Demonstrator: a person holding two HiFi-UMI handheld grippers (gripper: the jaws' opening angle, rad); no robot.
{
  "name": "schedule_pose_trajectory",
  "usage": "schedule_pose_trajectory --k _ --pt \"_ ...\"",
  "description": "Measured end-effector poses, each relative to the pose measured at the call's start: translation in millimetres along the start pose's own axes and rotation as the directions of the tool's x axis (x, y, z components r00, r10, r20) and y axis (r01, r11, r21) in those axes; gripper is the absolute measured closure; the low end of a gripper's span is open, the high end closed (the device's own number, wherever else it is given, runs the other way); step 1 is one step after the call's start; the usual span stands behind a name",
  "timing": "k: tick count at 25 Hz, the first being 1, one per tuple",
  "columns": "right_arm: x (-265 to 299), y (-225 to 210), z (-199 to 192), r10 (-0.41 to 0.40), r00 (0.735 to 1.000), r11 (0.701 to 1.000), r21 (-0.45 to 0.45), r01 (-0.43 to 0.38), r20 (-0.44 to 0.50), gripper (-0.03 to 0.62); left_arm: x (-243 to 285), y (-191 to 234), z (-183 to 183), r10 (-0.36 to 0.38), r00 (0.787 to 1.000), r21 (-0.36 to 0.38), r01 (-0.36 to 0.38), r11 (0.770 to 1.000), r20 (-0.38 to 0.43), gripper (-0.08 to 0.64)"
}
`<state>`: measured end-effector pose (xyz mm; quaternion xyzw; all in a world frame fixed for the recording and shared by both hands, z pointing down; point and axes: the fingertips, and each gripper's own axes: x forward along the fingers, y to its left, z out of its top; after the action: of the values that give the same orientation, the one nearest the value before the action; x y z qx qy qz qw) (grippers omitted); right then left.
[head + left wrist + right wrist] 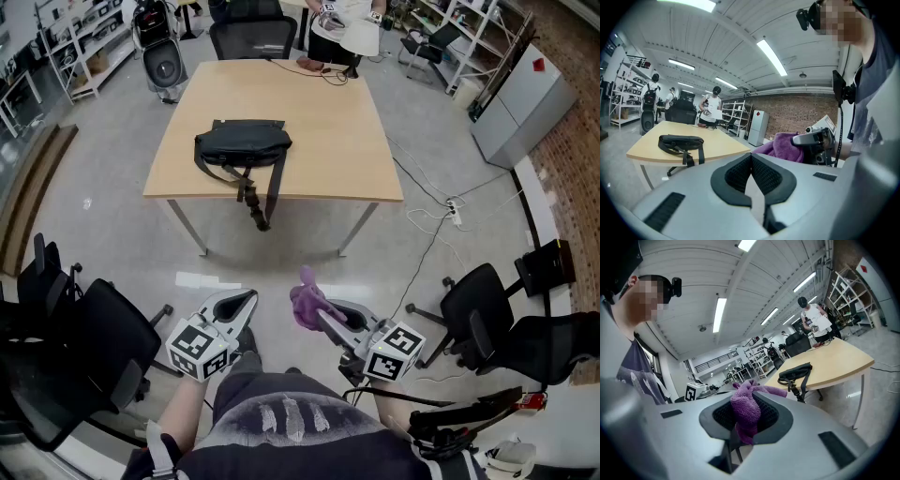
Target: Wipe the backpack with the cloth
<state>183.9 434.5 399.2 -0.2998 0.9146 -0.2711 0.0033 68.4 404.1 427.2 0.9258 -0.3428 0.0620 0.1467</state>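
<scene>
A black backpack [242, 145] lies flat on a light wooden table [337, 159], one strap hanging over the near edge; it also shows in the left gripper view [679, 142] and the right gripper view [797, 371]. My right gripper [317, 305] is shut on a purple cloth [307, 302], which bunches out of the jaws [746, 408]. My left gripper [246, 301] is shut with nothing between its pads [740, 174]. Both grippers are held low near my body, well short of the table.
Black office chairs stand at my left [84, 347] and right [487, 314], another at the table's far side [251, 36]. A person [342, 28] stands beyond the table. Cables [441, 211] trail over the floor at right. Shelving lines the room's edges.
</scene>
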Motion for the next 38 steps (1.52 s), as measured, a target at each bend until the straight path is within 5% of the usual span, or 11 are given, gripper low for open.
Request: schedule_pose_trajectory --k 12,22,29,38 --pt "153.6 7.2 56.1 0.004 1.0 0.996 -0.087 -0.005 -0.006 0.529 -19.4 146.6 57.3 -0.039 0.993 0.03 0.036 0.999 0.111 0.552" --pt "252.6 -18.0 90.5 0.04 0.998 0.996 -0.08 -0.044 -0.045 0.529 -37.1 239.0 74.6 0.047 0.99 -0.001 -0.047 0.999 0.131 0.552" --pt "292.7 -102.6 121.4 -0.029 0.997 0.995 -0.095 0.023 -0.07 0.529 1.7 291.7 88.2 0.098 0.992 -0.005 -0.098 0.995 0.077 0.552" --pt "317.6 -293.4 188.6 -0.282 0.952 0.944 -0.215 0.252 -0.12 0.529 110.4 344.0 127.5 0.13 0.992 -0.008 -0.13 0.992 0.004 0.552"
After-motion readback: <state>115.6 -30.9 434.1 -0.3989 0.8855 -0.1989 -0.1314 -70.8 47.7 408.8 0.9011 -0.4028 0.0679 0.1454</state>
